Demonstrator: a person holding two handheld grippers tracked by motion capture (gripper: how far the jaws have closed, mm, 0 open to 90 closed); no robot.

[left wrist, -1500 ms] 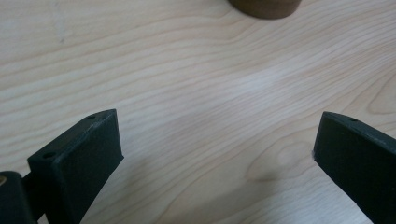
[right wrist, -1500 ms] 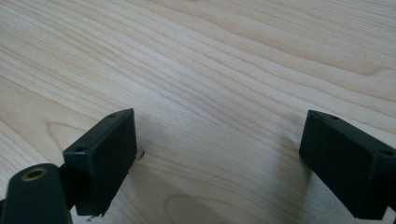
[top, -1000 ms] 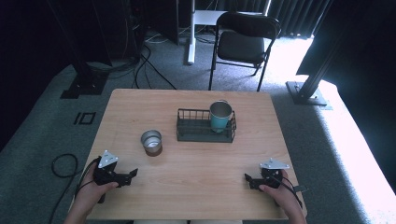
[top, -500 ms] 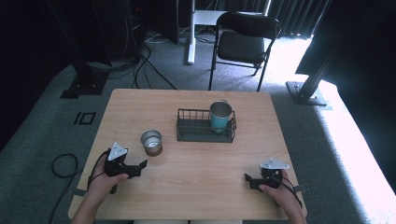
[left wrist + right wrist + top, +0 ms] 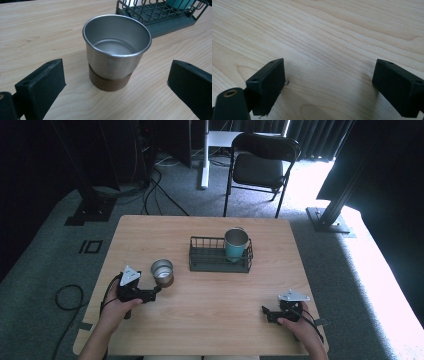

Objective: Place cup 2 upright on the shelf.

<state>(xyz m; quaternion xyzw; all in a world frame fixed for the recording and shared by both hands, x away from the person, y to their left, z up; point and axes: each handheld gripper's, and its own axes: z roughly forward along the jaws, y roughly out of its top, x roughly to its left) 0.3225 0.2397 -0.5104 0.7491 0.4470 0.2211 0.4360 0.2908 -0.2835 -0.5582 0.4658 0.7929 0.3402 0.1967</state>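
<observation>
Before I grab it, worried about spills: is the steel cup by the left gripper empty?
Empty: the steel cup stands upright, and its bare metal bottom shows. The left gripper is open around it.

The steel cup (image 5: 117,47) is brushed metal with a dull satin sheen, smooth inside and out, its rolled rim catching a brighter line of light. Round its base sits a brown band (image 5: 110,82), matt and faintly grainy, like cork or wood. The table (image 5: 342,37) is pale wood with a clear flowing grain and a smooth, low-gloss finish. The wire rack (image 5: 160,13) is dark coated metal, matt, on a flat dark base. In it stands a teal tumbler (image 5: 236,246) with a bare metal rim. The left gripper (image 5: 113,82) and right gripper (image 5: 329,86) have matt black pads, slightly rough at the edges.
</observation>
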